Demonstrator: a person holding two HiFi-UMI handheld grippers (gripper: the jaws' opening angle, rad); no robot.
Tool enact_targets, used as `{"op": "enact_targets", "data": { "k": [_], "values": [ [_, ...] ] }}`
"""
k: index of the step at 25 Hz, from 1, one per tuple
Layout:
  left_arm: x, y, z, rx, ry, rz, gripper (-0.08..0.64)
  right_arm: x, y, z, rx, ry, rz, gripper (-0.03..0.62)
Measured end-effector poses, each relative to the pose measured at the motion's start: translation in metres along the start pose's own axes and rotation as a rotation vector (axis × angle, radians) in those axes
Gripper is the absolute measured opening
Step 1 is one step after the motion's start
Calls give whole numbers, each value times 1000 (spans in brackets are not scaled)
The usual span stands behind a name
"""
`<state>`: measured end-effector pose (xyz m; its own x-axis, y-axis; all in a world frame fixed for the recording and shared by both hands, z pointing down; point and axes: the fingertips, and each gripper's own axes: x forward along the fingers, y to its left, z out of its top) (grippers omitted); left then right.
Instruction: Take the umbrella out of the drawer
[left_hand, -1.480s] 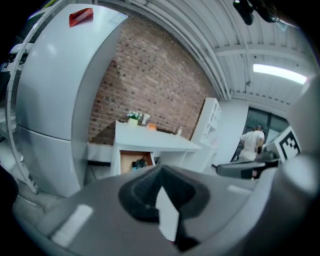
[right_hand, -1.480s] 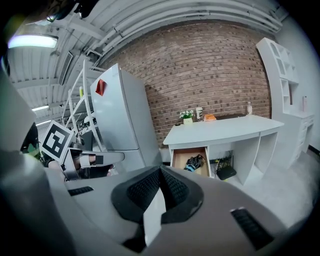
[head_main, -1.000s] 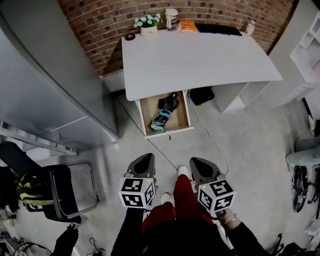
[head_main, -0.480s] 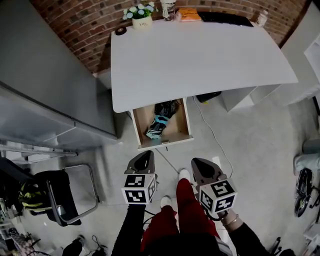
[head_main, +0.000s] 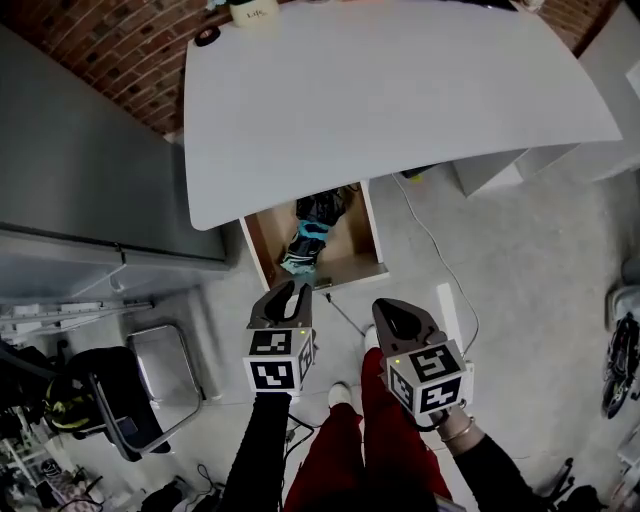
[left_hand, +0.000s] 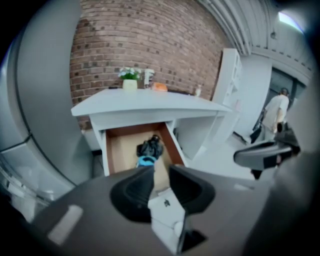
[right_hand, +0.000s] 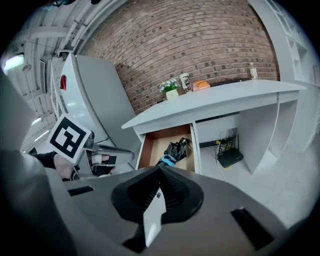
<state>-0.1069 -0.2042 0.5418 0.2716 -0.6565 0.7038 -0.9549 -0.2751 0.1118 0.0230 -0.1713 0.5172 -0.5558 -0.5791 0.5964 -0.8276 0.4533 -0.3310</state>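
umbrella in the open drawer, both tools short of it

at far left a black chair (head_main: 110, 395) stands on the grey floor below a tall grey cabinet (head_main: 80, 170). the left tool (head_main: 289, 297) hangs over the floor just in front of the drawer (head_main: 352, 250), tilted down toward it. its jaws have just been opening and stand slightly apart with nothing between them. the drawer is pulled out from under the white counter (head_main: 400, 100). the umbrella (head_main: 308, 235), folded, black with a blue band, lies slantwise inside it, apart from both tools. to the right, the right tool (head_main: 392, 316) hovers above the floor, jaws pressed together and empty, over the person's red trousers (head_main: 385, 440).
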Motion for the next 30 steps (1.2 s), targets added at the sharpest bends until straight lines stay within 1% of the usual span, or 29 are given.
{"op": "enact_targets", "data": {
  "k": [4,9,12,16,20,23,30],
  "values": [
    [26,0,-6,41,35,-1,131,16,-9,-11,12,10,-3,2],
    [62,13,-19,89,90,29,172,37,-18,-24,48,15,-16,2],
    [82,22,-33,89,136,30,197,50,-18,-36,68,28,-10,2],
    [106,30,-45,92,180,39,237,64,-19,-46,69,50,-2,2],
    [119,38,-46,147,210,58,261,74,-18,-44,78,40,2,2],
    [132,40,-47,187,233,55,285,81,-20,-40,64,29,7,2],
    [156,48,-53,208,251,53,307,100,-23,-39,73,31,7,2]
  ]
}}
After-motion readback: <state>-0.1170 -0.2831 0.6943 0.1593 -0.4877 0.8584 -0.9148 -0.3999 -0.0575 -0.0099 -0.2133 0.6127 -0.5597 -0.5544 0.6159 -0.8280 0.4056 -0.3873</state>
